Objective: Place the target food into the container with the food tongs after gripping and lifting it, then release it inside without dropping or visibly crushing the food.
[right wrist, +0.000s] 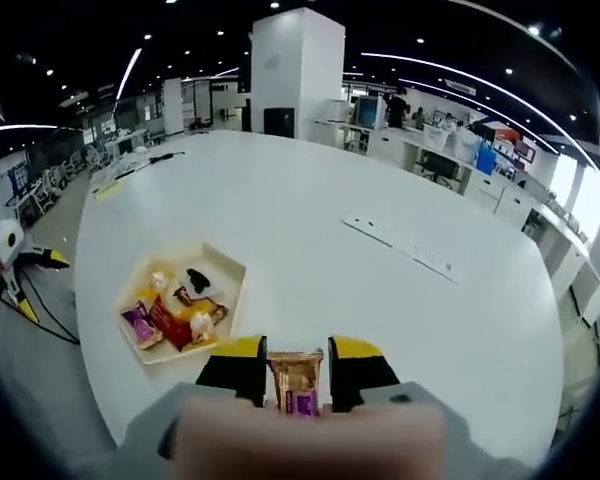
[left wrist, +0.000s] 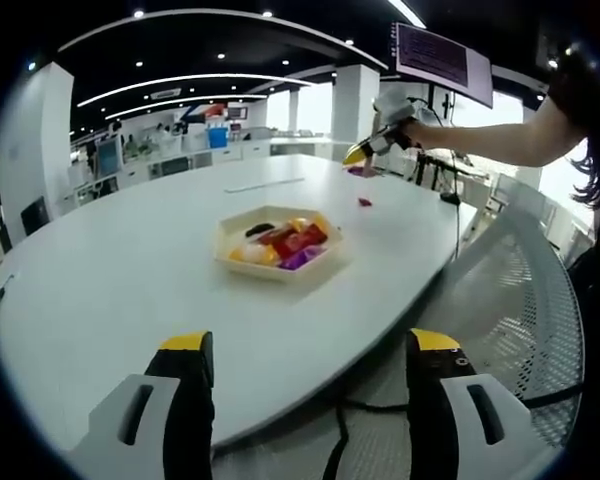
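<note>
While my right tool [right wrist: 297,376] pinches snack packet [right wrist: 297,387] above tabletop [right wrist: 380,300], left tool [left wrist: 310,372] gapes; tray [left wrist: 277,244] between, unobstructed.

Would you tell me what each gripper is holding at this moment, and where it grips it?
The right gripper pinches a small gold-and-purple snack packet across its sides. The left gripper is open, holding nothing.

I see a big white bench [left wrist: 130,270]. A cream tray [left wrist: 276,243] of wrapped snacks sits on it toward my near edge. Farther off lies a small red piece [left wrist: 364,202], and a flat strip [left wrist: 265,184] beyond.
</note>
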Demonstrator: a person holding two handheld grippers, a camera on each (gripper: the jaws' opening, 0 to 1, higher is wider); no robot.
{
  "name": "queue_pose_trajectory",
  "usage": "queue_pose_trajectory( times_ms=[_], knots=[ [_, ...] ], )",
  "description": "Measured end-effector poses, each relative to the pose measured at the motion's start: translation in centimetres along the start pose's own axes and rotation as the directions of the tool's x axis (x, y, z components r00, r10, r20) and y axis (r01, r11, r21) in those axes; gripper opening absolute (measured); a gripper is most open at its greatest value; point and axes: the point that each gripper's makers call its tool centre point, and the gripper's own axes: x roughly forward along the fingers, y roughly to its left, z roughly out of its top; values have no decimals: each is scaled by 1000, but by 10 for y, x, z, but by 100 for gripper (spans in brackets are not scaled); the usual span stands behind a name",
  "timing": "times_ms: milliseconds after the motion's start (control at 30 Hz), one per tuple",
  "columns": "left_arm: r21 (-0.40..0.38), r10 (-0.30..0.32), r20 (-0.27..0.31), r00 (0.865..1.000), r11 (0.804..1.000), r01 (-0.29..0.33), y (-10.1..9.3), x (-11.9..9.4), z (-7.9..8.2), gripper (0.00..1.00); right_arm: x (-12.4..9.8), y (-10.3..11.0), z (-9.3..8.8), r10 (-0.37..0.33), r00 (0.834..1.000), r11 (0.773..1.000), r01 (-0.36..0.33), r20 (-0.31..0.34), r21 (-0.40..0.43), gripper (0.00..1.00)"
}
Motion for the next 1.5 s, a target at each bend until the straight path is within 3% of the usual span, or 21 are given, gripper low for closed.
queue_pose_trajectory(
  times_ms=[700,1167,1500],
  knots=[
    [6,4,14,1000,1000,-4,1,0,2,75,30,54,47,97,992,995,-95,79,-23,23],
    [8,4,17,1000,1000,-4,1,-1,3,76,56,96,78,183,975,983,-181,127,-22,23],
    [0,-4,53,999,1000,4,0,-2,8,78,63,120,106,233,960,972,-228,157,-47,24]
  ],
)
